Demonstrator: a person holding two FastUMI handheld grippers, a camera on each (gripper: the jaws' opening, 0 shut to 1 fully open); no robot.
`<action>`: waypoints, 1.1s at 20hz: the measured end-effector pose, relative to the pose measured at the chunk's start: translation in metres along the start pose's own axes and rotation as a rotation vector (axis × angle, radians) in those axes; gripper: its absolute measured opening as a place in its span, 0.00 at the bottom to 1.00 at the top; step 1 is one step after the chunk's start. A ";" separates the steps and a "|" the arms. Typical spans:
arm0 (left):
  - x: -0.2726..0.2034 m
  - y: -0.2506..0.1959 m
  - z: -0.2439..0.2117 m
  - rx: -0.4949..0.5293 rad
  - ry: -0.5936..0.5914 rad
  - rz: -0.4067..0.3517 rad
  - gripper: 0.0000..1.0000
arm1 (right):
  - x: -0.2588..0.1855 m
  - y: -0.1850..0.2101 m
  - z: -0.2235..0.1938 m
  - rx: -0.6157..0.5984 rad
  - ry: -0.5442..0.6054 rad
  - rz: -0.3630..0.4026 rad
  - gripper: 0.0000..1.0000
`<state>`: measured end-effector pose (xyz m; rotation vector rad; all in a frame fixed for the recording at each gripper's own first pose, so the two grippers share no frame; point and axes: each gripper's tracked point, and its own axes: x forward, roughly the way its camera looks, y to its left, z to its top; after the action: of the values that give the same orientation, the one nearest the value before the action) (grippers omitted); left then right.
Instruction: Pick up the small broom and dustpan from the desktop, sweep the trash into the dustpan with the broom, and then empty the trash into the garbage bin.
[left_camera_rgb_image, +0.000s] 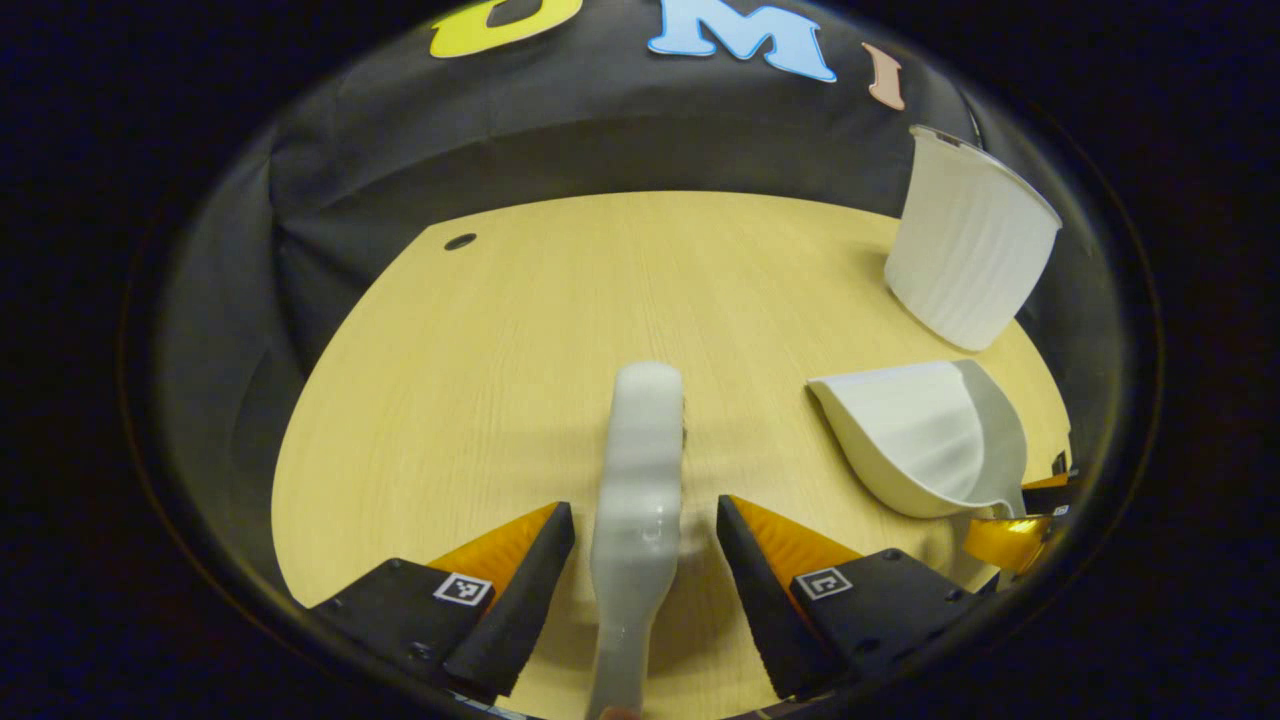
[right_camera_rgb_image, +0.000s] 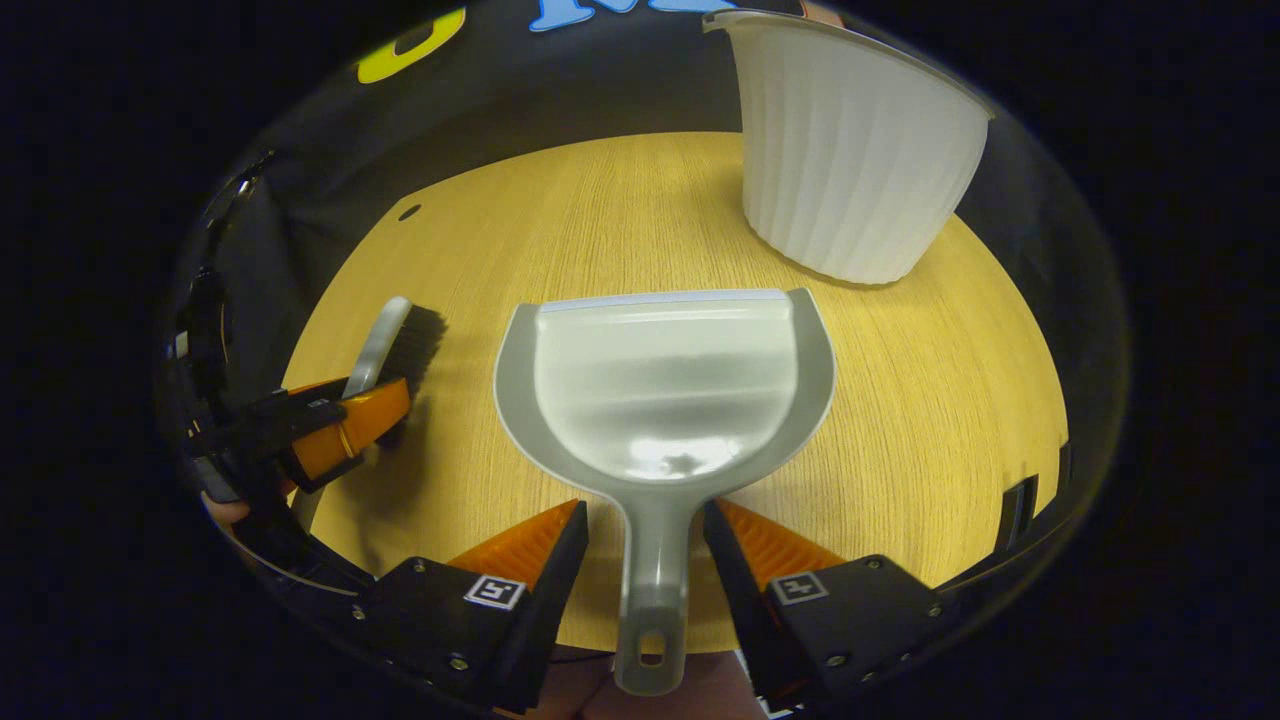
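Observation:
The small white broom (left_camera_rgb_image: 640, 470) lies on the wooden table, pointing away, its handle running back between the fingers of my left gripper (left_camera_rgb_image: 645, 512). That gripper is open, with a gap on each side of the handle. In the right gripper view the broom (right_camera_rgb_image: 392, 340) shows dark bristles at the left, with the left gripper (right_camera_rgb_image: 335, 425) around it. The grey dustpan (right_camera_rgb_image: 665, 385) rests on the table, mouth facing away. Its handle sits between the fingers of my right gripper (right_camera_rgb_image: 645, 518), which is open and not pressing on it. The dustpan (left_camera_rgb_image: 925, 440) also shows right of the broom.
A white ribbed garbage bin (right_camera_rgb_image: 850, 150) stands at the far right of the table (right_camera_rgb_image: 950, 400), just beyond the dustpan; the same bin (left_camera_rgb_image: 970, 250) sits far right in the left gripper view. A small cable hole (left_camera_rgb_image: 460, 241) lies far left. Black cloth walls surround the table.

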<state>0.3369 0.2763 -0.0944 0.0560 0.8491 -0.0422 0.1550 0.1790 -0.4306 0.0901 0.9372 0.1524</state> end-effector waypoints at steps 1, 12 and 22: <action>-0.002 0.000 0.012 -0.004 -0.011 -0.001 0.94 | -0.004 0.001 0.004 -0.002 -0.007 0.007 0.78; -0.056 -0.014 0.089 -0.002 -0.311 0.021 0.96 | -0.058 -0.032 0.058 -0.107 -0.254 -0.044 0.98; -0.142 -0.041 0.139 -0.059 -0.607 0.080 0.92 | -0.105 -0.045 0.122 -0.266 -0.631 -0.055 0.98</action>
<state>0.3448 0.2285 0.1021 0.0190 0.2407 0.0401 0.1964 0.1152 -0.2820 -0.1293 0.2844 0.1818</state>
